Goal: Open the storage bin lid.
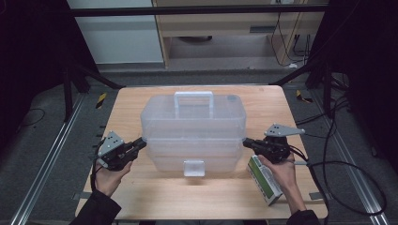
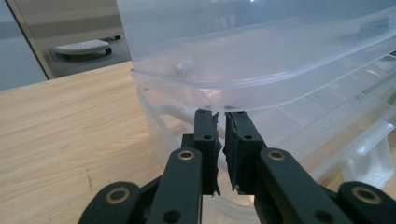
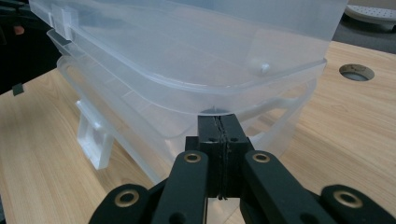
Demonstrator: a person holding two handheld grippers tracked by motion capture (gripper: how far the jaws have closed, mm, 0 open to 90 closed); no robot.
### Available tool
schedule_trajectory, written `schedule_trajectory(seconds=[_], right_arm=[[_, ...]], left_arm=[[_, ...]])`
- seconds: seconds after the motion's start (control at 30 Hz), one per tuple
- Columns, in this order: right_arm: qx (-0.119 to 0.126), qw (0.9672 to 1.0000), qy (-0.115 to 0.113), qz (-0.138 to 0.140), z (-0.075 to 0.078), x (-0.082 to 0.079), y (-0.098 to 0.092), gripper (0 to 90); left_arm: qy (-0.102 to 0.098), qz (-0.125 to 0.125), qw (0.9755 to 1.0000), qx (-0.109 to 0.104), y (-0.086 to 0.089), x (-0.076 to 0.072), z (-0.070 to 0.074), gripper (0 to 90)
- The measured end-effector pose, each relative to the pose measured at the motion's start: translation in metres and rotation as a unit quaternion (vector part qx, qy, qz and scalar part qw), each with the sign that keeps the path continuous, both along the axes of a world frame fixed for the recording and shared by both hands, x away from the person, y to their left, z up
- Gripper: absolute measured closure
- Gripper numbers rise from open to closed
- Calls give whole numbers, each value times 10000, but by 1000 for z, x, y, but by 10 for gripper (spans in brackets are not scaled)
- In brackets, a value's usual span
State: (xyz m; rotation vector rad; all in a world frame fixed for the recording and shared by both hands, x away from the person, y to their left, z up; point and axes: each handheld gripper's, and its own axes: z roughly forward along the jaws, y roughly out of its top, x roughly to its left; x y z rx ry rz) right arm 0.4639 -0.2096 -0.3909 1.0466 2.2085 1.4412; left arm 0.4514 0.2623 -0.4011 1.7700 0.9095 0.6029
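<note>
Clear translucent plastic storage case (image 1: 193, 133) with top carry handle (image 1: 193, 102) sits mid-worktop (image 1: 141, 192), front latch tab (image 1: 194, 168) toward the person. Lid raised slightly off the base at both ends. Left gripper (image 1: 140, 145) at the case's left end, jaws nearly together with a thin gap, tips under the lid rim. Right gripper (image 1: 248, 142) at the right end, jaws pressed fully together, tips beneath the lid rim. Green-and-white carton (image 1: 265, 180) lies on the worktop under the right hand.

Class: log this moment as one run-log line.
left gripper: shut under box lid rim | right gripper: shut, same | carton: on table
</note>
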Motion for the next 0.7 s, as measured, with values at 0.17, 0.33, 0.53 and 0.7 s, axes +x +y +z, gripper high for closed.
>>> schedule_trajectory(seconds=[0.17,0.33,0.53,0.7], right_arm=[[38,10000,-62,-26,4,3,1,898],[113,9999,-89,-34,6,7,0,897],[102,9999,-130,-39,10,9,1,896],[71,9999,-124,-33,9,9,1,896]], left_arm=[[-78,17,10000,-35,-1,2,4,822],[-130,62,9999,-60,0,4,7,817],[-187,108,9998,-37,0,6,8,811],[-208,198,9996,63,1,7,5,771]])
